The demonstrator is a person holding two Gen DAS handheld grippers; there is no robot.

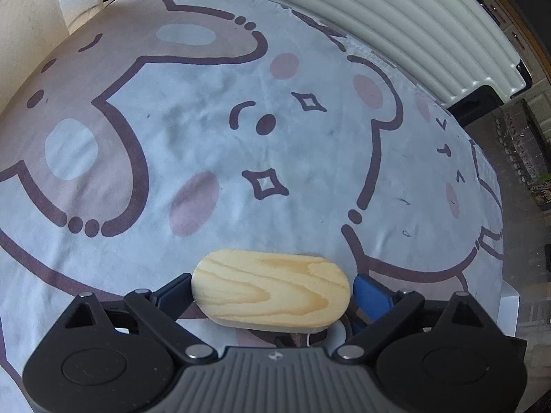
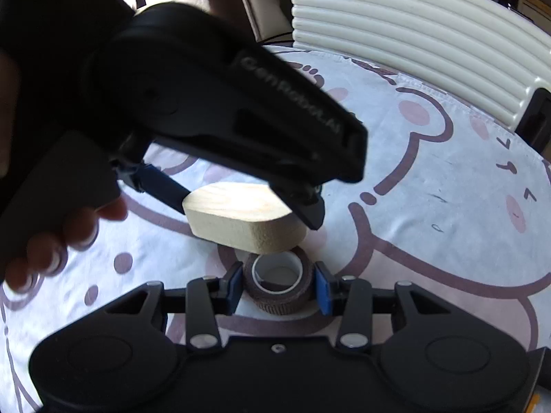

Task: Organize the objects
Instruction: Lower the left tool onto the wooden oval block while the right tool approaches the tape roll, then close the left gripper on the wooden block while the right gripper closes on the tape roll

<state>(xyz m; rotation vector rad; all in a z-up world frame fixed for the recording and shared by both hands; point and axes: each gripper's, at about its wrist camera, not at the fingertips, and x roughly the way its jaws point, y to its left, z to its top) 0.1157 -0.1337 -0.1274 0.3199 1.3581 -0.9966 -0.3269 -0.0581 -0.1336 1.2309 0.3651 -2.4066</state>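
You have a pale blue-grey cloth (image 1: 193,117) spread under everything, printed with dark-outlined cartoon bears, pink cheeks and little sparkle shapes. Along its far edge, towards the right, you see a cream ribbed panel (image 1: 396,24), and beside that a dark block (image 1: 478,101).

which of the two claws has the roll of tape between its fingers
The right claw: the brown tape roll sits between its blue pads. The left claw spans the wooden block instead.
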